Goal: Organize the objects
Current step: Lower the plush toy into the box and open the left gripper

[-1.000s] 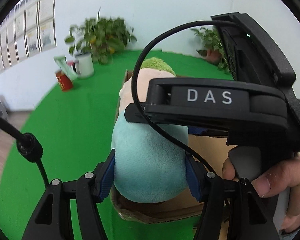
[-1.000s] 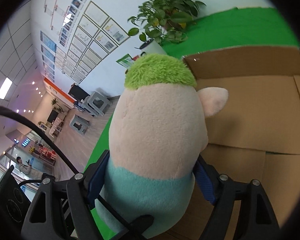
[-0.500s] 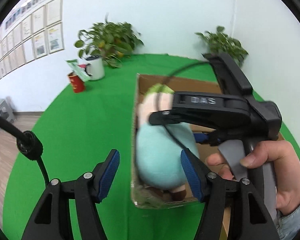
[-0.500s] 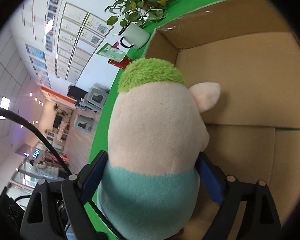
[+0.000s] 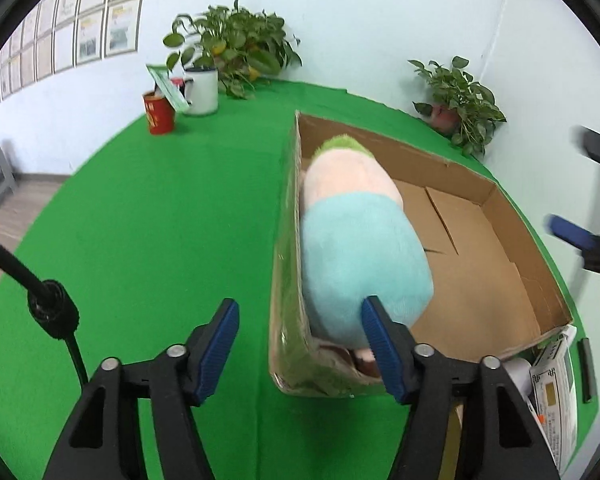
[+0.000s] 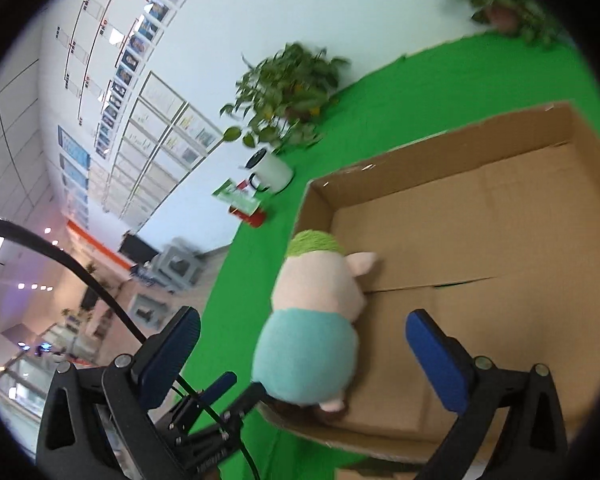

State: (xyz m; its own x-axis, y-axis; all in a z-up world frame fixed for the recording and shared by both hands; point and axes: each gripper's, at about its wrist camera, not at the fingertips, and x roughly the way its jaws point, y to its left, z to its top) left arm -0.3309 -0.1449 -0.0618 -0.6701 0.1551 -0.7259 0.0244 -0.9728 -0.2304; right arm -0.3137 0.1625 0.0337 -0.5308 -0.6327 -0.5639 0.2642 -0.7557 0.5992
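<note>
- Left gripper (image 5: 300, 334), left wrist view: its jaws stand spread and have just been closing a little; nothing is pinched. The left blue pad hangs over the green worktop (image 5: 148, 240); the right pad overlaps the plush toy's (image 5: 360, 248) teal lower end in the picture, and contact cannot be told.
- The plush toy lies in the cardboard box (image 5: 500, 200), against the box's 9 o'clock wall, green tuft toward 12 o'clock.
- At 11 o'clock a red cup (image 5: 160, 114) and a white mug (image 5: 202, 90) stand before a potted plant (image 5: 236, 46). Blurred parts of the right gripper (image 5: 580, 236) show at 3 o'clock.
- Right gripper (image 6: 302, 350), right wrist view: its jaws are spread wide, having just been opening; the plush toy (image 6: 312, 320) lies between the pads, free of both.
- The toy rests in the cardboard box's (image 6: 480, 240) near left corner, head toward 12 o'clock.
- The left gripper's fingers (image 6: 220, 386) show at 7 o'clock.
</note>
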